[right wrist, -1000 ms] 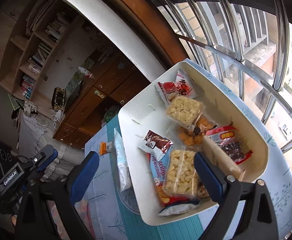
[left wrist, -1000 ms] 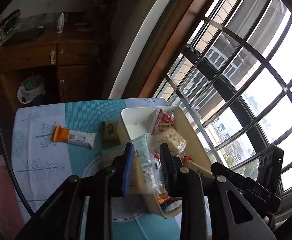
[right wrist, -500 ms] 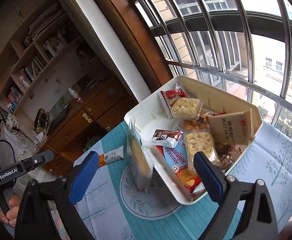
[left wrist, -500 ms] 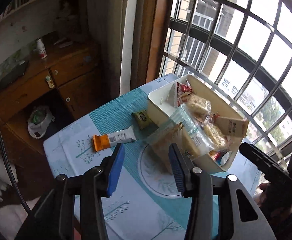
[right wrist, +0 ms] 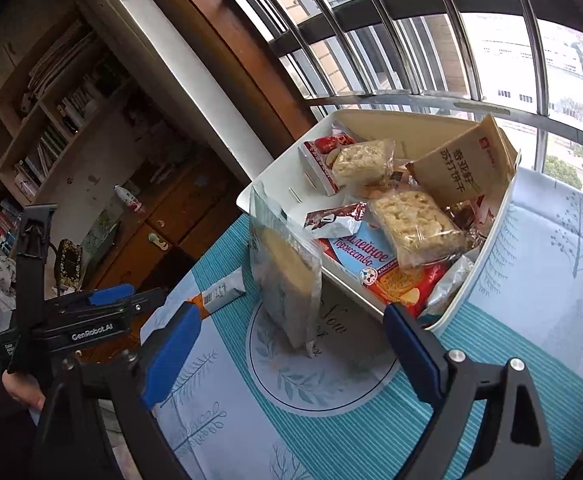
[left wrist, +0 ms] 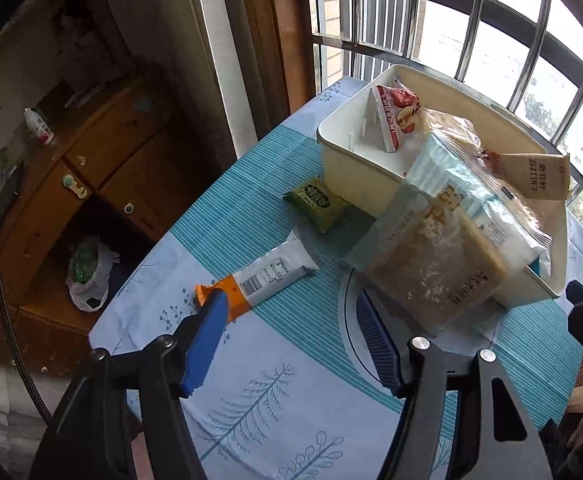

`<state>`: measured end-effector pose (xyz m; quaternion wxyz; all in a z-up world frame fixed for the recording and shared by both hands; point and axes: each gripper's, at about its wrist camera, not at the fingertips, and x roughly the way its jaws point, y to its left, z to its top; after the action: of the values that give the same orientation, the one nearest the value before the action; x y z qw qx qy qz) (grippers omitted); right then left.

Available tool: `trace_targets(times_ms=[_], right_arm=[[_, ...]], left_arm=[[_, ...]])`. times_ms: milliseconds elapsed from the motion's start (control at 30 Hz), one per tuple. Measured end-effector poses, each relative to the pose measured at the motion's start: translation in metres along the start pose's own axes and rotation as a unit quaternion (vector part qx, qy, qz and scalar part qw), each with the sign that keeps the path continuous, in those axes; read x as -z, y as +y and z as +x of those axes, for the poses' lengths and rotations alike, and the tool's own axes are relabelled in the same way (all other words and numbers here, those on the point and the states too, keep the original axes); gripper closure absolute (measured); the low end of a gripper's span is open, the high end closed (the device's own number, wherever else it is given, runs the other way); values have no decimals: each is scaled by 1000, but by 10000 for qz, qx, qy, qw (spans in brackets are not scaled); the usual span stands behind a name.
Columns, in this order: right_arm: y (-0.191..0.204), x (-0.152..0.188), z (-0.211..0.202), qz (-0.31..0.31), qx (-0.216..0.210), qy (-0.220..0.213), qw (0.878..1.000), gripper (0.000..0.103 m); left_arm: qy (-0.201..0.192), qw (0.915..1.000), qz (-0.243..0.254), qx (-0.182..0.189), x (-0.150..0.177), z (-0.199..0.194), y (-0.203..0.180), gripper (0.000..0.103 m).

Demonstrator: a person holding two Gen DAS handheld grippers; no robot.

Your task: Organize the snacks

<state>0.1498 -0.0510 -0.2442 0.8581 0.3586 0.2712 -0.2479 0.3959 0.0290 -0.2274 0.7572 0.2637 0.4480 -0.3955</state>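
A white bin (left wrist: 343,160) full of snack packets stands on the table by the window; it also shows in the right wrist view (right wrist: 487,256). A clear bag of crackers (left wrist: 431,256) leans against the bin's near wall, half over the rim, and shows in the right wrist view (right wrist: 287,276). An orange-and-white bar (left wrist: 263,276) and a green packet (left wrist: 317,202) lie on the tablecloth left of the bin. My left gripper (left wrist: 291,340) is open and empty, near the bar's orange end. My right gripper (right wrist: 291,344) is open and empty, in front of the bin.
The table has a blue-and-white cloth (left wrist: 251,400) and stands against a barred window (left wrist: 471,20). A wooden cabinet (left wrist: 103,176) and a plastic bag (left wrist: 87,276) on the floor are off the table's left edge. Bookshelves (right wrist: 43,120) are at the far left.
My left gripper opened and let go of the clear cracker bag, then pulled back from the bin. The bag now leans on the bin's wall. My right gripper drew back and lower.
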Motion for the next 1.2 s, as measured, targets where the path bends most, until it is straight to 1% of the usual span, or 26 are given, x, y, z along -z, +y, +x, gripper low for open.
trace_targets(times_ms=[133,267,433,467,533,600,733,767,867,933,967,1000,1067,1133,1200], right_arm=[[-3,5,17,97,104,104,9998,15],[-1,10,35,72,148,287,9995,15],[6,18,63,-37,105,641,9979,21],[7,20,69,-56,91,724,9973,22],[8,23,79,-108,123,795,9967,22],[8,24,88,-158,170,827,9963,22],[2,23,106,-105,249,843,9961,23],[2,23,110,-105,221,849,9961,26],[4,22,121,-224,137,858,9960,29],[5,22,126,-245,92,853,9960,31],[5,22,129,-259,56,872,9958,33],[4,21,132,-273,14,903,9955,34],[2,20,137,-254,-17,960,9951,44],[-1,19,140,-246,-16,980,9949,53],[-1,18,140,-278,-110,959,9949,57]], left_arm=[[207,9997,-93,87,-9,42,9,38],[557,9984,-102,36,-12,81,14,38],[816,9965,-157,-25,-13,111,21,38],[500,9987,-97,-39,-13,115,22,38],[532,9985,-116,-9,-13,122,24,38],[482,9988,-63,-99,-13,125,23,35],[470,9988,-47,-104,-15,130,24,30],[459,9989,-55,-83,-16,132,24,28],[435,9990,-71,-21,-19,136,26,25],[575,9982,-125,77,-21,145,30,25],[670,9976,-147,102,-21,151,33,22],[604,9978,-235,161,-21,152,36,22],[631,9971,-345,252,-22,155,41,22],[623,9972,-336,236,-22,156,41,22],[608,9973,-345,239,-22,157,40,23]])
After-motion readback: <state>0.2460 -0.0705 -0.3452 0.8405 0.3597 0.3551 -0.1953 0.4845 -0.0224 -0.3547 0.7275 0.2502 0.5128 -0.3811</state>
